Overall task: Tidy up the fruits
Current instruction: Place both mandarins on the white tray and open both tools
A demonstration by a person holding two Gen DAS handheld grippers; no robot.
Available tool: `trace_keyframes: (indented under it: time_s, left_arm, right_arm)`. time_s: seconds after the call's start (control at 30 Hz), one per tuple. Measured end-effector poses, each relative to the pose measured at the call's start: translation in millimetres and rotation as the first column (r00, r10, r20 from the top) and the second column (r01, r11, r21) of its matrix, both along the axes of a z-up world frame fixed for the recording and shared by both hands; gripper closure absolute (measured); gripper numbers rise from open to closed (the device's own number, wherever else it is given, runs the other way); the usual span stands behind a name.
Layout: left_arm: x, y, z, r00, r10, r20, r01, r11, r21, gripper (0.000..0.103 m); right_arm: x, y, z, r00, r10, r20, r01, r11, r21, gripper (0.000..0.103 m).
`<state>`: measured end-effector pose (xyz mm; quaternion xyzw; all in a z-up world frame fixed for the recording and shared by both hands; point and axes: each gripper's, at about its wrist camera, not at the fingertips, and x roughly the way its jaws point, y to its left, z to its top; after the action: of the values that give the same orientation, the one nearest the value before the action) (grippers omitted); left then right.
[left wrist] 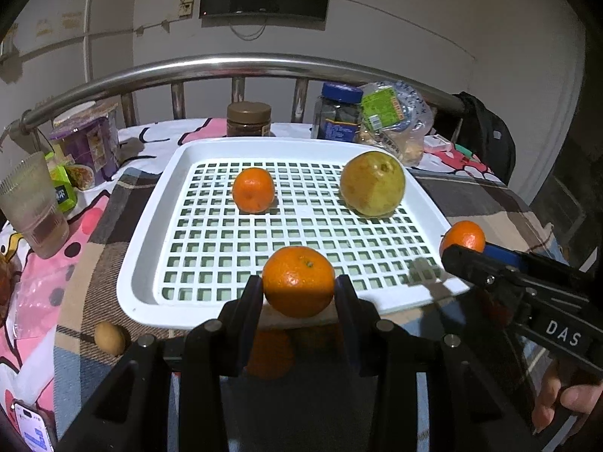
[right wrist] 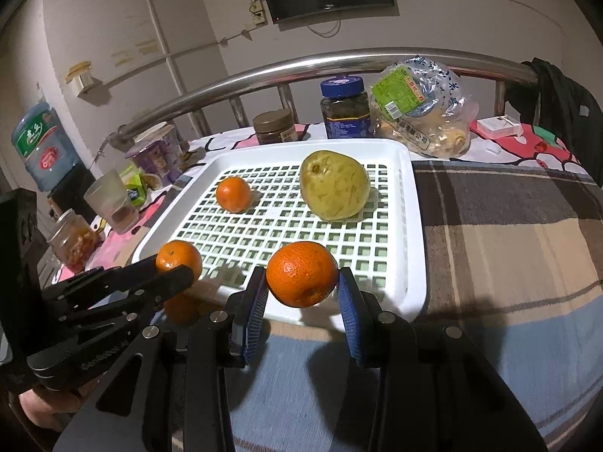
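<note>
A white slotted tray (left wrist: 150, 226) (right wrist: 414, 226) lies on the plaid cloth and holds a small orange (left wrist: 253, 190) (right wrist: 233, 194) and a yellow-green pear (left wrist: 372, 184) (right wrist: 334, 185). My left gripper (left wrist: 297, 282) (right wrist: 169, 267) is shut on an orange (left wrist: 297, 275) (right wrist: 179, 258) over the tray's near rim. My right gripper (right wrist: 302, 275) (left wrist: 467, 250), with blue pads, is shut on another orange (right wrist: 301, 274) (left wrist: 462, 235) above the tray's near right part. Under the left gripper an orange shape (left wrist: 269, 354) (right wrist: 181, 309) shows on the cloth, partly hidden.
A small brown fruit (left wrist: 109, 338) lies left of the tray's near corner. Behind the tray stand a brown-lidded jar (left wrist: 248, 118), a blue-lidded jar (left wrist: 337, 111) and a bag of food (right wrist: 422, 113) before a metal rail (left wrist: 241, 66). At the left are a cup (left wrist: 32, 207) and a phone (left wrist: 32, 429).
</note>
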<state>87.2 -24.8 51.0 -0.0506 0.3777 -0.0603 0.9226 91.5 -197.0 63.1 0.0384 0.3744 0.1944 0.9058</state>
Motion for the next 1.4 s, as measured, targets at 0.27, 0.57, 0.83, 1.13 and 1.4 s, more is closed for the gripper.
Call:
trace_keyframes:
  time_s: [0.27, 0.57, 0.83, 1.13, 1.4]
  left_arm:
    - [28.4, 3.7, -7.0, 0.999, 0.028, -0.037, -0.029, 0.999, -0.013, 0.061]
    - [53.1, 11.1, -17.1, 0.995, 0.067, -0.072, -0.067, 0.998, 0.007, 0.061]
    - [70.4, 14.3, -24.9, 0.992, 0.086, -0.093, -0.084, 0.996, 0.030, 0.061]
    - [73.4, 17.5, -23.1, 0.991, 0.093, -0.097, -0.093, 0.996, 0.006, 0.056]
    - [35.8, 28.8, 26.6, 0.996, 0.068, 0.060, -0.063, 0.995, -0.082, 0.010]
  right_arm:
    - [27.6, 12.1, -7.1, 1.000, -0.024, -0.008, 0.024, 0.998, -0.053, 0.067]
    - [48.9, 26.2, -13.5, 0.999, -0.048, 0.003, 0.048, 0.989, -0.143, 0.067]
    - [64.4, 27.9, -28.0, 0.997, -0.068, -0.044, 0.060, 0.985, -0.160, 0.067]
    - [74.3, 20.9, -39.4, 0.993, -0.075, -0.091, 0.062, 0.988, -0.140, 0.057]
    - [39.4, -24.2, 12.0, 0.994, -0.107, 0.012, 0.106, 0.990, 0.090, 0.019]
